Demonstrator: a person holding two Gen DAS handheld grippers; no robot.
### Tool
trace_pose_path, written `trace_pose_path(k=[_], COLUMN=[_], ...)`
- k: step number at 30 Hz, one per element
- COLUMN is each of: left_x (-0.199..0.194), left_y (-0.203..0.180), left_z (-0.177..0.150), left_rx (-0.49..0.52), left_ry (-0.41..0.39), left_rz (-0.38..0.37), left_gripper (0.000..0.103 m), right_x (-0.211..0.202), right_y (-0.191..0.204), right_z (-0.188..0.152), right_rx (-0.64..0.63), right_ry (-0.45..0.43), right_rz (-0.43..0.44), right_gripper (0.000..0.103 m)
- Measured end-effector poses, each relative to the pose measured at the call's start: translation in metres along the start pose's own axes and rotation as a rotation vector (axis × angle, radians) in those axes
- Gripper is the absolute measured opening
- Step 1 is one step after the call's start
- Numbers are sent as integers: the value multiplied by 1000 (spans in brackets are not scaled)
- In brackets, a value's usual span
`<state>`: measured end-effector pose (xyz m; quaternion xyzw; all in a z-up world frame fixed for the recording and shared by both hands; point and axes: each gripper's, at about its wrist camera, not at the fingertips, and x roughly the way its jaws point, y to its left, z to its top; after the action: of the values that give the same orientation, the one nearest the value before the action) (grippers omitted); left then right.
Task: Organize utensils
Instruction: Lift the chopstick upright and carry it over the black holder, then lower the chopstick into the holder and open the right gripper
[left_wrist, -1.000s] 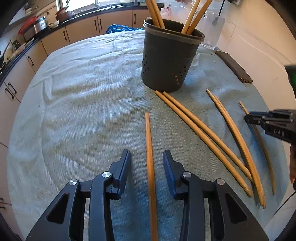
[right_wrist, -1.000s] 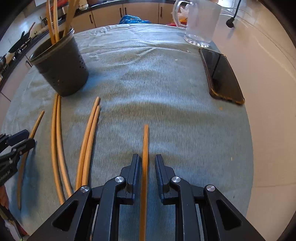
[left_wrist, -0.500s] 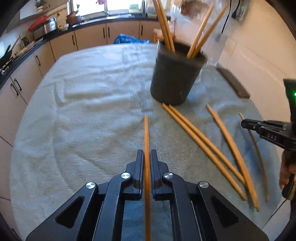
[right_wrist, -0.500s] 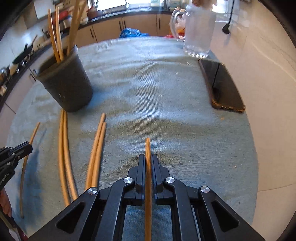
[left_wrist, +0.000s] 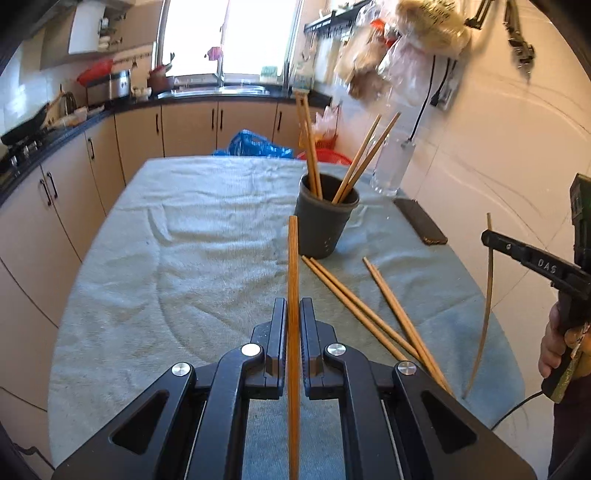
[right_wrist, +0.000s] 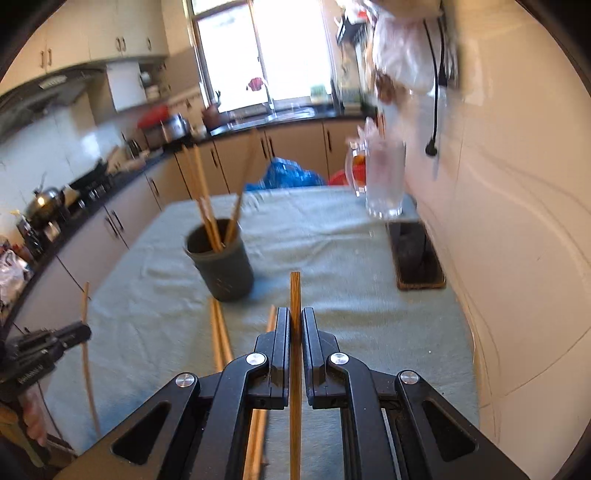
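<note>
Now your left gripper (left_wrist: 293, 325) is clamped tight on one chopstick (left_wrist: 293, 280), the stick running straight out between the pads and lifted clear of the cloth (left_wrist: 192, 258). Ahead and just to its right stands the dark cup (left_wrist: 325, 225) with four sticks already in it; four loose chopsticks (left_wrist: 362, 314) lie on the cloth to the right of your jaws. Your right gripper (right_wrist: 295, 332) is likewise closed on a single chopstick (right_wrist: 295, 299), raised off the cloth, with the cup ahead and to its left and the phone (right_wrist: 417, 258) ahead to its right.
</note>
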<state>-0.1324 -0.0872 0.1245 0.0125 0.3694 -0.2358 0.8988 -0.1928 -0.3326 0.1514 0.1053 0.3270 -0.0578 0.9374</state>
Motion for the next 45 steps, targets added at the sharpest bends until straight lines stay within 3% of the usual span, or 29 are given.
trace_pose_path(k=[7, 26, 35, 45], left_x=[-30, -75, -84, -86], left_y=[-10, -30, -26, -24], left_z=[-8, -15, 4, 35], left_rx=[26, 76, 73, 108], left_ry=[-67, -157, -180, -217], left_rz=[-5, -21, -24, 32], left_gripper=[6, 6, 6, 6], right_x=[-35, -90, -101, -93], right_y=[12, 24, 29, 32], right_z=[-9, -17, -4, 10], right_rx=[-18, -44, -61, -55], right_ry=[-74, -170, -204, -215], right_rz=[-2, 14, 10, 31], right_gripper=[7, 7, 7, 7])
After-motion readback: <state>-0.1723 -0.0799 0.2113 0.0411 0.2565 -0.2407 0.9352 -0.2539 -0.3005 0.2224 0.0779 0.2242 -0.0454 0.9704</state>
